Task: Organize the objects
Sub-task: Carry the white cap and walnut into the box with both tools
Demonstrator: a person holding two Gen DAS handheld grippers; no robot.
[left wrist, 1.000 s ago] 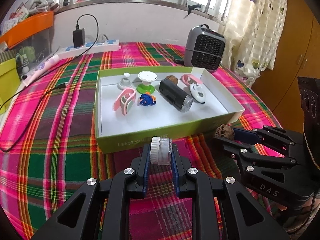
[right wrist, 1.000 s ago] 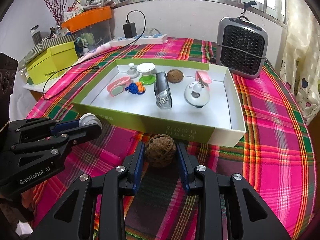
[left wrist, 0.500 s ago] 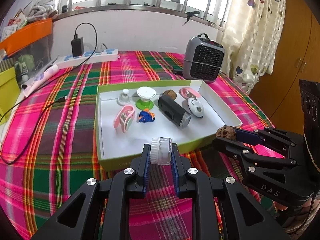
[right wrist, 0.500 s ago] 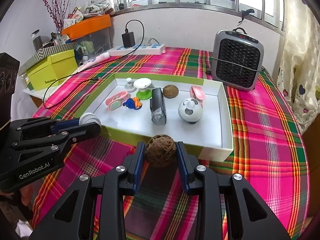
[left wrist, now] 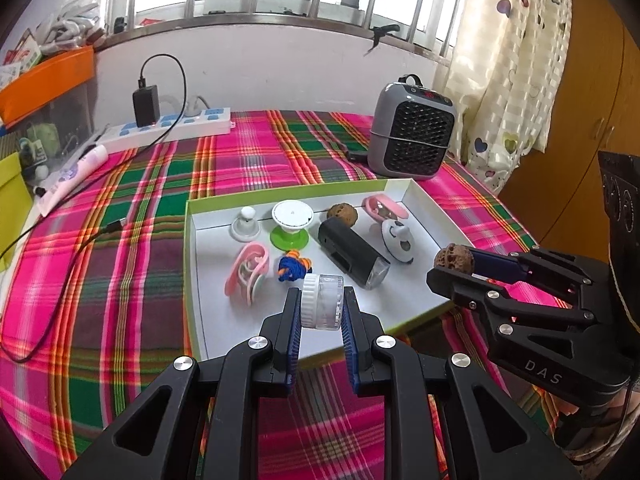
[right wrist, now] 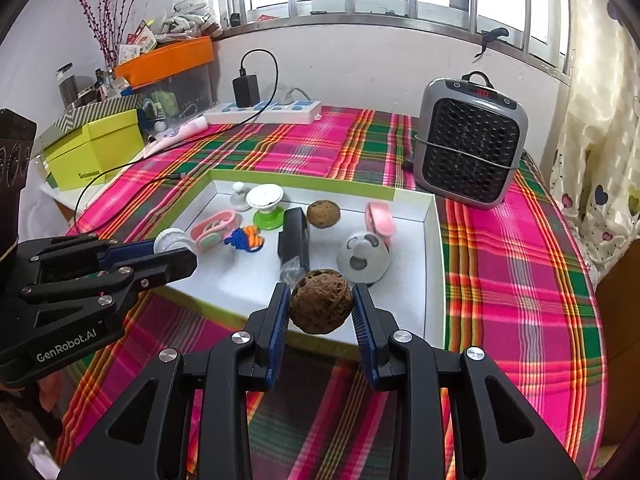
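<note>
Two grippers hovering over a box (left wrist: pixel 192 280) on a plaid worktop (left wrist: pixel 120 208) | left gripper (left wrist: pixel 320 312) clamping a jar (left wrist: pixel 322 300) above the near edge | right gripper (right wrist: pixel 321 307) clamping a walnut (right wrist: pixel 321 306) above the near right corner

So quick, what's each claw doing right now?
Left gripper: closed on a small clear jar with white lid.
Right gripper: closed on a walnut.
</note>
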